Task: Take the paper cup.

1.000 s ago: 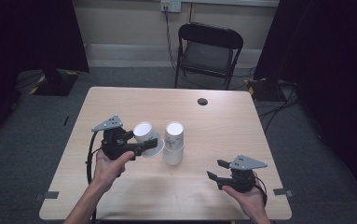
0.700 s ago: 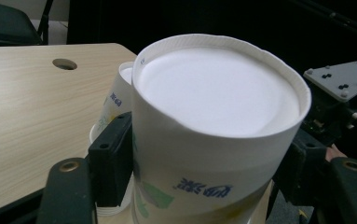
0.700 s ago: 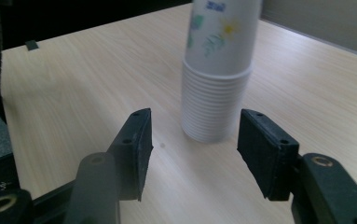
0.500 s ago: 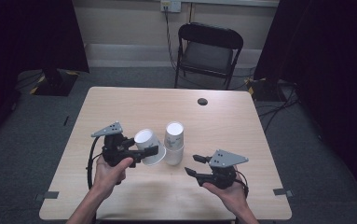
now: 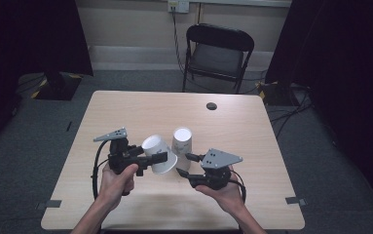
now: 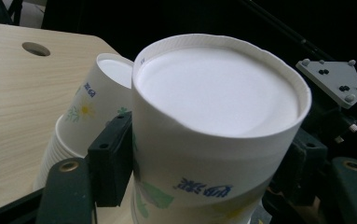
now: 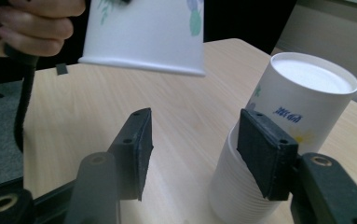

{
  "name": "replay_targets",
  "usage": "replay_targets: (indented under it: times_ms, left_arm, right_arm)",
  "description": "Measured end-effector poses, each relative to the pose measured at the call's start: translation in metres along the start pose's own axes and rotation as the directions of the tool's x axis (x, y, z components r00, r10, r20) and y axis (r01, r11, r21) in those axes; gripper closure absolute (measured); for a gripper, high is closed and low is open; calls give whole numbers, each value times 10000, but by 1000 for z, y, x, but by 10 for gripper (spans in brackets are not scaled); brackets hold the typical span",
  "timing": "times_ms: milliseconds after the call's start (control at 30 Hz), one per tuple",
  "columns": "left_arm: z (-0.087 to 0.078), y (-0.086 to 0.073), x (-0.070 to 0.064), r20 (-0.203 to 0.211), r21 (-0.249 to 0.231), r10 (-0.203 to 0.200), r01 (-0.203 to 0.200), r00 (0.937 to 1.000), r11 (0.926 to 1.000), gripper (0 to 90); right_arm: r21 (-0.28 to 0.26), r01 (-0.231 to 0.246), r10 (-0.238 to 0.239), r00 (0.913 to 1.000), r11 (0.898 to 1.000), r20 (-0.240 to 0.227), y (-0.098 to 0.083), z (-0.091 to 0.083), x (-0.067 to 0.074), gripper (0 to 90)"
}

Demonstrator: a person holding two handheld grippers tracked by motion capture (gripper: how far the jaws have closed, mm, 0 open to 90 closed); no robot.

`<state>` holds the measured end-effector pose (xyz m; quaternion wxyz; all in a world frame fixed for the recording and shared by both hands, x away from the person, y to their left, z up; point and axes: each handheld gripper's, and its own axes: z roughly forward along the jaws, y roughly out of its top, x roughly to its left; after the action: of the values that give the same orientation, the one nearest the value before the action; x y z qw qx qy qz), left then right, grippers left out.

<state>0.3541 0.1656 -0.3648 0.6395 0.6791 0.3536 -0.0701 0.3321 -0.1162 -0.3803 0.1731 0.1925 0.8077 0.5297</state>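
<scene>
A: Report the change since the earlier high views.

B: The right gripper [image 5: 184,164] has travelled from the near right part of the light wooden surface [image 5: 252,131] inward toward the stack of white paper cups with flower print [image 5: 181,146]. Its jaws have just been closing slightly and now stand partly spread with nothing pressed between them. The left gripper [image 5: 156,158] remains in place, pinching a single white paper cup with flower print [image 5: 158,153], tilted and lifted off the surface just left of the stack.

A: Consequence for the work?

B: Judgement: one cup is already separated; the right gripper is lining up on the stack, probably to steady it or take the next cup.

A: What does each view add?

B: The right gripper view shows the stack [image 7: 278,140] upside down, base uppermost, beside and just beyond the right-hand pad [image 7: 264,156], with the held cup's rim [image 7: 143,65] above and apart. The left gripper view shows the pad [image 6: 113,158] pressing the held cup's wall [image 6: 204,158], bottom facing the camera. The high view adds a black folding chair [image 5: 218,53] and a round hole [image 5: 212,106] in the surface.
</scene>
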Motion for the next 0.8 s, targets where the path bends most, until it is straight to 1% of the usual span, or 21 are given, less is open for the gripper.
replay_targets:
  times_ms: [67,100,133,167,200,267,300,367,467,567,633,700,800]
  left_arm:
    - [2,0,-1,188,-44,-144,144,9997,9999,317]
    - [3,0,-1,273,-31,-215,216,9994,9998,317]
    - [3,0,-1,273,-31,-215,216,9994,9998,317]
    - [5,0,-2,382,13,-289,289,9989,9996,317]
    - [5,0,-2,408,65,-279,277,9988,9996,317]
    - [7,-1,-1,576,72,-433,430,9974,9990,317]
    - [7,-1,-1,576,72,-433,430,9974,9990,317]
    - [9,-3,0,729,48,-780,778,9943,9970,317]
    - [11,-5,0,917,93,-964,960,9911,9953,317]
    - [13,-6,2,1144,36,-1301,1306,9849,9914,317]
    - [14,-7,3,1222,58,-1555,1560,9802,9877,317]
    - [14,-7,2,1286,49,-1550,1557,9795,9878,318]
    - [14,-7,3,1266,52,-1530,1536,9801,9881,317]
  right_arm:
    - [-108,143,-143,9999,9998,73,2,1,0,474]
    - [-152,142,-142,9999,9998,14,3,3,0,477]
    - [-152,142,-142,9999,9998,14,3,3,0,477]
    - [-180,250,-250,9997,9995,-12,4,5,1,485]
    - [-248,273,-274,9996,9993,-19,5,6,1,493]
    - [-422,308,-309,9995,9986,-15,5,6,2,507]
    - [-422,308,-309,9995,9986,-15,5,6,2,507]
    - [-616,451,-447,9990,9971,81,5,7,4,515]
    - [-911,539,-522,9984,9944,215,6,4,4,528]
    - [-1124,655,-632,9977,9915,236,7,2,4,545]
    - [-1199,670,-650,9977,9905,204,7,2,5,557]
    - [-1241,810,-786,9966,9889,240,7,2,6,564]
    - [-1333,853,-829,9963,9874,236,6,3,7,585]
